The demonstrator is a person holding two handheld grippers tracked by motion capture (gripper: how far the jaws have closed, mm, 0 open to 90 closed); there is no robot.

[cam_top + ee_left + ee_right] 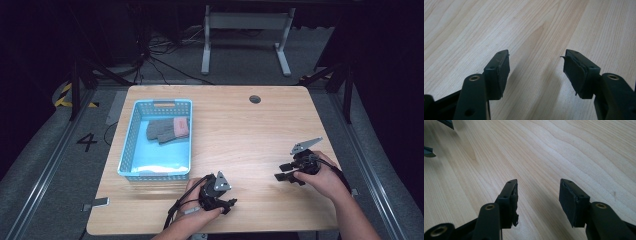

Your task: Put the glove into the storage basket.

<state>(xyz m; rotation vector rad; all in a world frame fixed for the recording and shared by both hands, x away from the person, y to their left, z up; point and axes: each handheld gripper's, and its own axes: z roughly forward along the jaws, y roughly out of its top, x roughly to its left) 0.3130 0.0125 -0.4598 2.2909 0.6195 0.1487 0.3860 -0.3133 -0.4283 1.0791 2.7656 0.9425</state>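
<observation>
Black left gripper and right gripper, agape, empty.

Two black handheld grippers were seen: left gripper and right gripper, each topped by a grey three-cornered plate. Black cables trailed from the left one. Bare forearms, no sleeves. Jaws were black with brass-coloured pivot rivets, small screw holes, and worn, peeling black pads.

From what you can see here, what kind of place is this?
Probably a lab or recording workspace, not a home: a wooden table stands on grey floor with loose cables, yellow-black hazard tape and a painted number 4 beside it.
</observation>
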